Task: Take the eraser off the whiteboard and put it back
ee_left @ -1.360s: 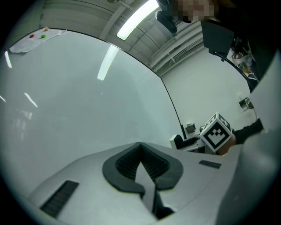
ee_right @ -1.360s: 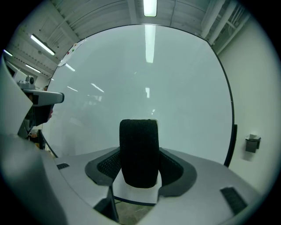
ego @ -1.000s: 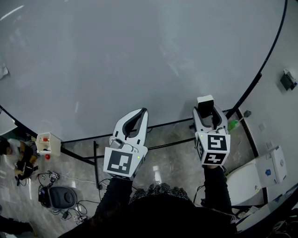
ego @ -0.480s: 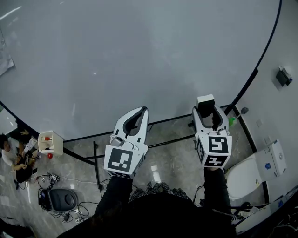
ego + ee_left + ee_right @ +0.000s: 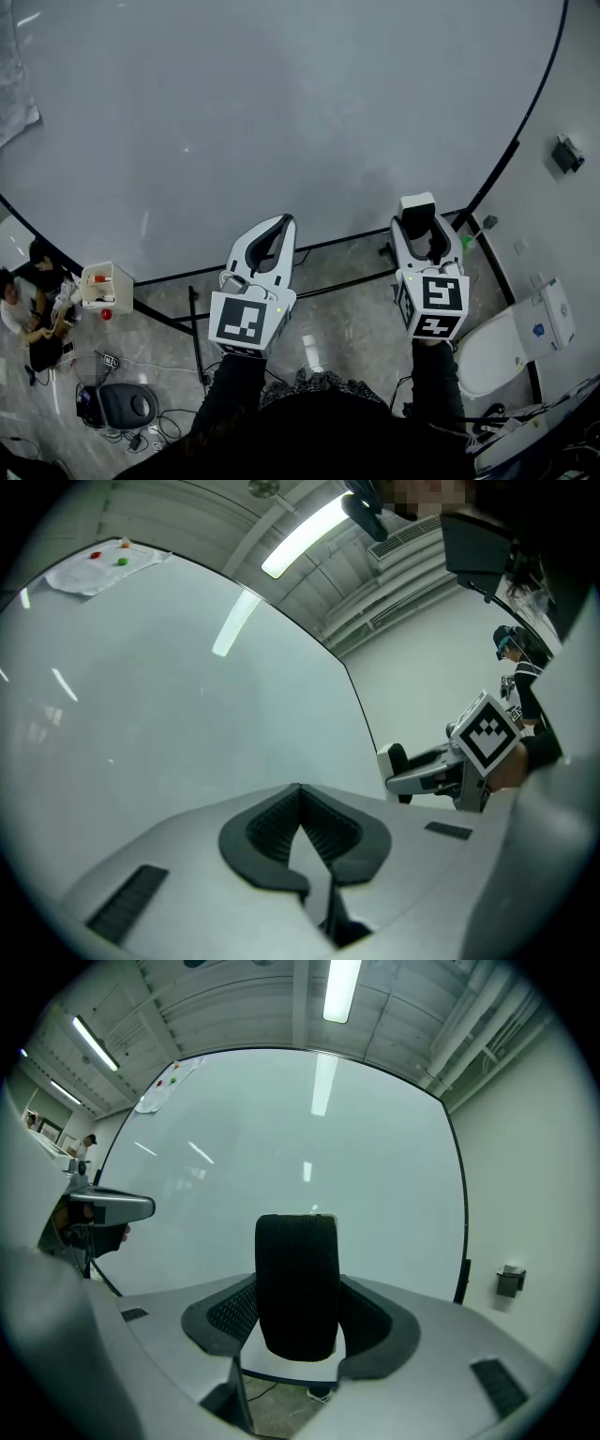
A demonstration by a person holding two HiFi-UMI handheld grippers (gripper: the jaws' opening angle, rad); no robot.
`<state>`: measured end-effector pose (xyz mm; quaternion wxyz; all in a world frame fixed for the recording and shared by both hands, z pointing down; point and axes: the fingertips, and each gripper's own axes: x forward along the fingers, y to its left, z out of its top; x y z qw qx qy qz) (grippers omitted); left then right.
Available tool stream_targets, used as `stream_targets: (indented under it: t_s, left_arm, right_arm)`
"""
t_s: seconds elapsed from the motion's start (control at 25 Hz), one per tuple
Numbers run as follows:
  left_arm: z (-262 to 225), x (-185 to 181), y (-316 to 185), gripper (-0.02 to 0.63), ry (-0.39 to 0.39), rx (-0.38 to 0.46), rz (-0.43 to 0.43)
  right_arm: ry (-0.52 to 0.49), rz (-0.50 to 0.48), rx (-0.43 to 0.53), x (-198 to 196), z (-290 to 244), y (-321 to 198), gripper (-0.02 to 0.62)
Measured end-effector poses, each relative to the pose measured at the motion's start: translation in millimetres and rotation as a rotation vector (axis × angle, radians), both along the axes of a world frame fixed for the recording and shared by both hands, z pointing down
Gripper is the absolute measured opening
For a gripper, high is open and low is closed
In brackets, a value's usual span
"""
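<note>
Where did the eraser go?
The eraser is pinched between the jaws of the right gripper, on the right of the head view, held up in front of the whiteboard.

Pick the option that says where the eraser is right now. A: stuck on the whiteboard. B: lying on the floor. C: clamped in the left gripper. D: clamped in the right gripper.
D: the right gripper has its jaws closed on the eraser, black felt facing its camera; the left gripper has its jaws together on nothing.

A small white box, black floor device among cables, grey wall-mounted box.
</note>
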<state>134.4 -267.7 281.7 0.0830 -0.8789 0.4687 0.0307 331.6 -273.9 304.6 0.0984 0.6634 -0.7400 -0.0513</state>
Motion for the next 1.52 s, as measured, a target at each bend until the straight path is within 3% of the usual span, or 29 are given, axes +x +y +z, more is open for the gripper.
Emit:
stream_targets:
  t_s: [0.48,0.96,1.52]
  left_arm:
    - [-11,-29,16,0.006,0.015,0.019,0.007]
    - [5,-100,77,0.006,-0.018,-0.012,-0.009]
    - [-6,-97,142,0.006,-0.036,0.007,-0.045]
  right_arm:
    - [-0.026,0.005,-0.003,-25,-8,11,0.255]
    - [-0.1,-0.024,-0.025,-110,4,71,0.255]
    - [-0.109,-0.085,-0.002,-122,-13,136,0.255]
